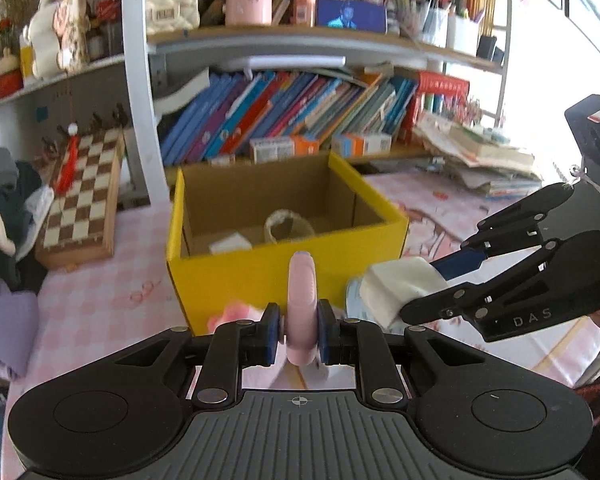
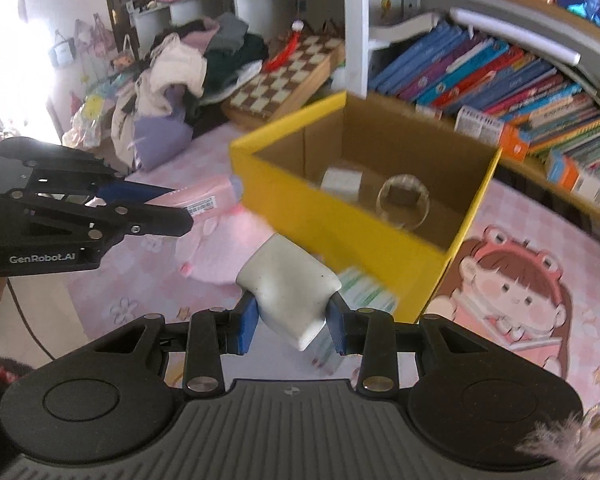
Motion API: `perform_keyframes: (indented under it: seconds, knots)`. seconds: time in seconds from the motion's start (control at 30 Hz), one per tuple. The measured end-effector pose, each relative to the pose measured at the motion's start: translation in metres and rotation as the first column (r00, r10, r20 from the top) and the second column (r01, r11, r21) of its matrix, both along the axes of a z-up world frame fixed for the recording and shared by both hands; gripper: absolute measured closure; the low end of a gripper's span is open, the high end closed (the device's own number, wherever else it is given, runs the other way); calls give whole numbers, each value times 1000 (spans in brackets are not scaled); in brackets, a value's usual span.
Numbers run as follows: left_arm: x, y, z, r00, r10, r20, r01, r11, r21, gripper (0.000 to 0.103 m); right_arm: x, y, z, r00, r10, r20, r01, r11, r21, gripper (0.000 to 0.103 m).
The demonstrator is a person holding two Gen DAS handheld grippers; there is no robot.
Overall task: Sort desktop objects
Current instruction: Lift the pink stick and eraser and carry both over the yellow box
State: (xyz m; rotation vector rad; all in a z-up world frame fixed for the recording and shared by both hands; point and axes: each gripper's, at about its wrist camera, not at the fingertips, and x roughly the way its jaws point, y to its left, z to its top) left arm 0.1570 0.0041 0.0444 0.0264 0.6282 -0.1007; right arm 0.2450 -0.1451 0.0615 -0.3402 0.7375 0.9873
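Observation:
A yellow cardboard box [image 1: 260, 276] [image 2: 340, 216] stands open on the pink desk mat. Inside lie a white block [image 1: 230, 243] [image 2: 341, 179] and a clear tape ring [image 1: 288, 226] [image 2: 403, 199]. My left gripper [image 1: 299, 332] [image 2: 180, 210] is shut on a flat pink item [image 1: 301, 304] [image 2: 204, 198], held edge-on just in front of the box. My right gripper [image 2: 292, 322] [image 1: 416, 292] is shut on a white squashy block [image 2: 290, 284] [image 1: 396, 286], to the right of the left gripper and near the box's front corner.
A chessboard [image 1: 82, 196] [image 2: 288, 76] leans at the left. Rows of books [image 1: 292, 112] [image 2: 500, 76] fill the shelf behind the box. A clothes pile [image 2: 180, 72] lies far left. A green-and-white packet [image 2: 364, 292] lies on the mat by the box.

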Motion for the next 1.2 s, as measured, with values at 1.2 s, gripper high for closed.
perform_keyframes:
  seconds: [1.2]
  knots:
    - [158,12,11,1000,0,3,0,989,149,85,161,68,21,962,144,231,-112,983,-144,69]
